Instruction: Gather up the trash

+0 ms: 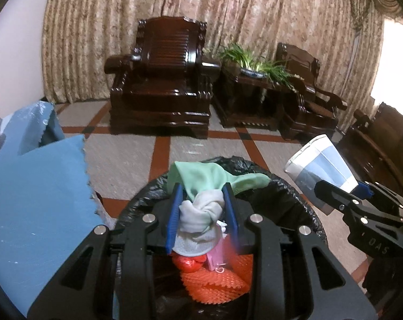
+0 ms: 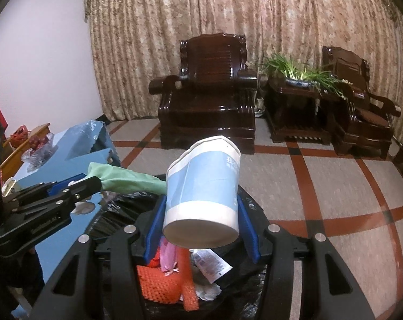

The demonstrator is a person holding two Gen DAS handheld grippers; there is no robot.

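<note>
While over black-lined bin (image 1: pixel 289 186): left hand-held gripper (image 1: pixel 202 208) clamps knotted green cloth (image 1: pixel 201 186); right hand-held gripper (image 2: pixel 201 220) clamps blue-white paper cup (image 2: pixel 204 184), tilted; both poised above opening, likely for drop.

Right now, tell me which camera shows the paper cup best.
The right wrist view: the paper cup fills the centre, held between the right gripper pads above the trash bin, its base and printed band clear. The left wrist view shows it only small, at the right edge.

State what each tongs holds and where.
Left tongs: knotted green cloth, gripped at its knot. Right tongs: blue-and-white paper cup, clamped across its sides near the base.
</note>
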